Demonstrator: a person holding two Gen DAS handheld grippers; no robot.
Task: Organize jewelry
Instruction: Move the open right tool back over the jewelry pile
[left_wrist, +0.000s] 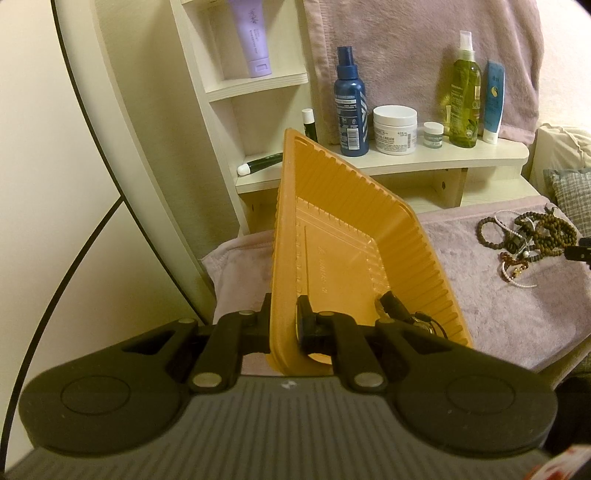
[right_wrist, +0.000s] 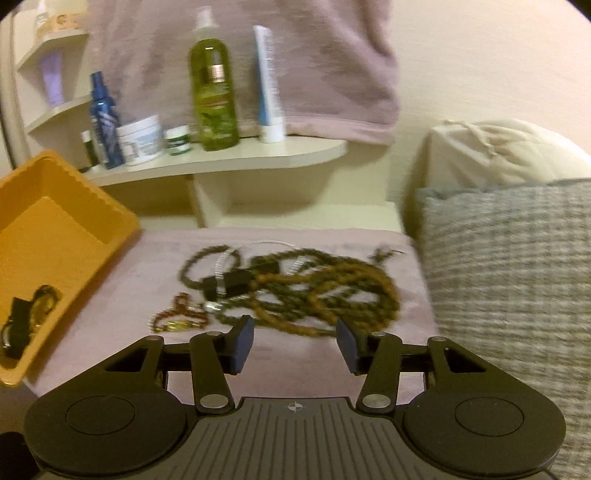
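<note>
Gripped at its near rim, the ribbed orange plastic tray (left_wrist: 332, 236) stands tipped up on edge in the left gripper (left_wrist: 282, 328), whose fingers are pinched narrow on the thin wall, one pad outside and one inside. That hold seems meant to keep the tray steady and angled toward the pile, so pieces can be dropped in without it sliding on the soft cloth. At the tray's low end lies a dark watch or bracelet with a gold part (left_wrist: 406, 317), which suggests the sorting has started but is far from finished. Most of the task's things remain on the fuzzy mauve towel (right_wrist: 332, 236) spread over the surface: a tangled heap of brown and olive bead strands (right_wrist: 295, 288), with a small reddish bead bracelet (right_wrist: 177, 314) at its near left edge. Right gripper (right_wrist: 295, 343) hovers just in front of that heap, fingers spread wide and holding nothing, probably lined up to take a strand. Blur hides how the strands interlock, so one pull may drag several along. Bottles and jars stand on the cream wooden shelf (right_wrist: 258, 155) behind.
</note>
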